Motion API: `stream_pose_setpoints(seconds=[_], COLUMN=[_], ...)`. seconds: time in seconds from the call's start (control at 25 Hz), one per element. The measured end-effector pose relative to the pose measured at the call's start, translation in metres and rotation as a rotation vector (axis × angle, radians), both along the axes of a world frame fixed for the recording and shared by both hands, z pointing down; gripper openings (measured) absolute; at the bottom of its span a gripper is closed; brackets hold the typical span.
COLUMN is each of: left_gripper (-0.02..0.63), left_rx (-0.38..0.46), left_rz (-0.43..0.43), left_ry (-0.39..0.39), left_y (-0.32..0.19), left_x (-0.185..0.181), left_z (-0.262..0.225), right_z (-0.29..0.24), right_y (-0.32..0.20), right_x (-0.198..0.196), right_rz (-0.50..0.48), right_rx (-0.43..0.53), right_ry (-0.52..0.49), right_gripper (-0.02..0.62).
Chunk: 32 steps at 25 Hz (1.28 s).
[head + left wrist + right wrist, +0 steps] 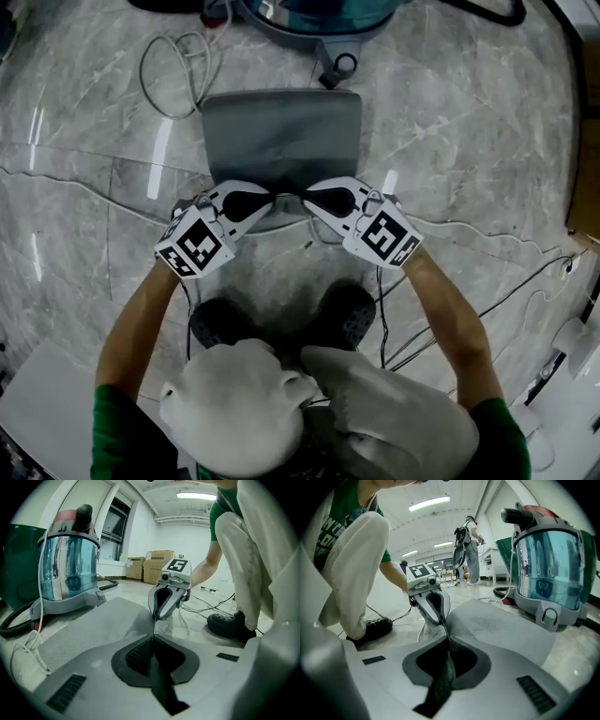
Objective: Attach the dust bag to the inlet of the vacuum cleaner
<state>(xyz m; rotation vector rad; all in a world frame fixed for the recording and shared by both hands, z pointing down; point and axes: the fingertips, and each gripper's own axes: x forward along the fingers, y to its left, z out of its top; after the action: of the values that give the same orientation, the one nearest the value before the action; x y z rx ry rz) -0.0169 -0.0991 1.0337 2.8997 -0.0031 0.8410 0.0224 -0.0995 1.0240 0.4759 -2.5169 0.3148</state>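
My left gripper (268,199) and right gripper (309,198) are both clamped on the near edge of the flat grey fabric dust bag (281,136), which lies on the grey marble floor (469,122) near the blue see-through canister vacuum cleaner (314,21).

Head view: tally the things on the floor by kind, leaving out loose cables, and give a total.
dust bag: 1
vacuum cleaner: 1
grippers: 2 (left gripper, right gripper)
shoes: 2
Total: 6
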Motion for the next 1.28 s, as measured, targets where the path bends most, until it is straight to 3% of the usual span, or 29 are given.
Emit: stream_pose_setpoints(seconds=[0.28, 0.76, 1.0, 1.16, 1.28], left_gripper=[0.015, 0.016, 0.017, 0.017, 0.017], left_rx=[0.056, 0.291, 0.375, 0.387, 0.449], left_rz=[0.041, 0.000, -0.029, -0.056, -0.051], left_ry=[0.060, 0.179, 0.217, 0.248, 0.255], left_y=[-0.004, -0.071, -0.106, -0.118, -0.133], left_x=[0.005, 0.004, 0.006, 0.006, 0.005], left_z=[-0.034, -0.154, -0.205, -0.238, -0.262], right_z=[-0.031, -0.149, -0.202, -0.235, -0.258], right_y=[0.003, -0.061, -0.097, -0.107, -0.120], right_x=[0.004, 0.000, 0.002, 0.003, 0.004], right_rz=[0.041, 0.083, 0.132, 0.183, 0.213], right_rx=[0.048, 0.313, 0.400, 0.427, 0.452], right_ry=[0.023, 0.003, -0.043, -0.065, -0.067], right_gripper=[0.018, 0.020, 0.020, 0.020, 0.020])
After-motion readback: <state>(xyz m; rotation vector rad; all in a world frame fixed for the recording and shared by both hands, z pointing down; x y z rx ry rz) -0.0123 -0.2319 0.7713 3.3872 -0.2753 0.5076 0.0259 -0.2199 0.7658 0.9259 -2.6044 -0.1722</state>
